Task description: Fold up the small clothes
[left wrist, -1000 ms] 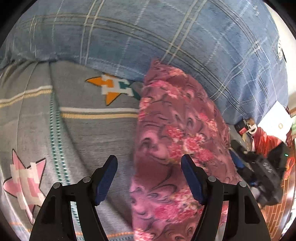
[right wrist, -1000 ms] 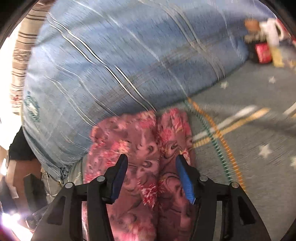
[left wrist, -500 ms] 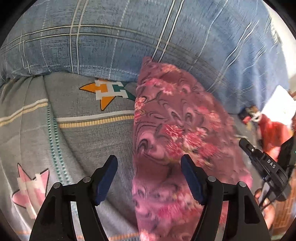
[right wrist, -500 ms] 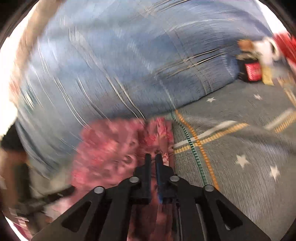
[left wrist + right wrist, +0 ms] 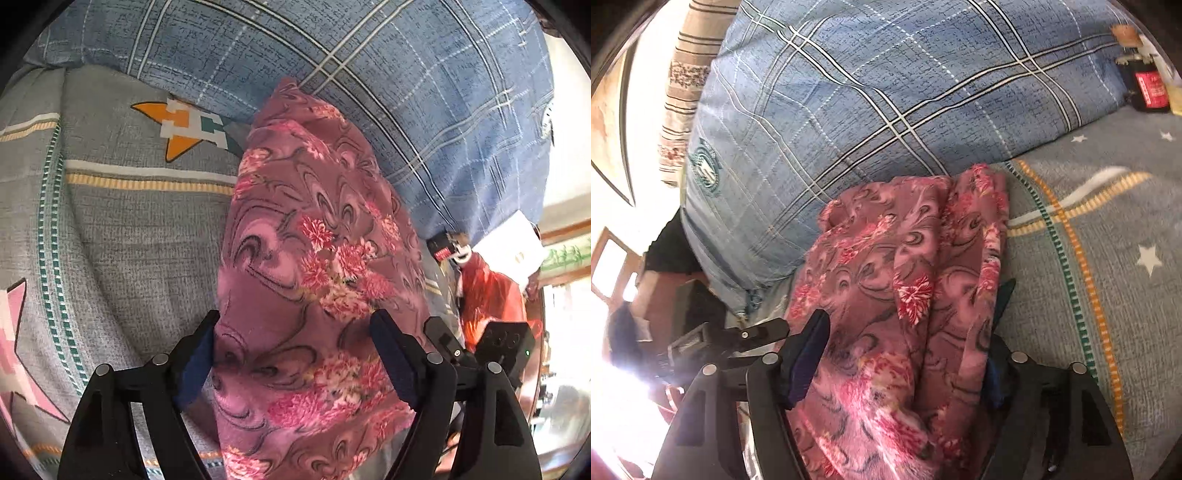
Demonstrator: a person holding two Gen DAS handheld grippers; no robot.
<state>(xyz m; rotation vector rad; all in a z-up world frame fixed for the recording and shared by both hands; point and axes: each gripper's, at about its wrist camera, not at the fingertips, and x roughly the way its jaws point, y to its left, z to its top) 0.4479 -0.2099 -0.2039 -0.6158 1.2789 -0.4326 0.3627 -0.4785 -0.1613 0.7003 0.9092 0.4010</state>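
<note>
A pink-and-maroon floral garment (image 5: 314, 240) lies folded lengthwise on a grey patterned bedsheet (image 5: 129, 240), its far end against a blue plaid pillow (image 5: 369, 74). My left gripper (image 5: 295, 321) hovers over the garment's near part. Its jaws stand wide and are opening, with the cloth spanning the gap between them. In the right wrist view the same garment (image 5: 905, 258) shows a lengthwise fold. My right gripper (image 5: 916, 299) straddles it and its jaws are opening. Cloth bulges over the right finger and hides part of its pad. The two grippers sit close, side by side.
The pillow (image 5: 886, 92) blocks the far side. A dark bottle with a red label (image 5: 1148, 88) stands at the pillow's end. A red plastic bag (image 5: 487, 295) and a white paper (image 5: 513, 247) lie off the bed's edge. The grey sheet (image 5: 1108, 258) stretches away beside the garment.
The right gripper pinched nearly shut over the garment half a second ago and has spread apart again. The left gripper shifted sideways, so the garment now fills the gap between its fingers.
</note>
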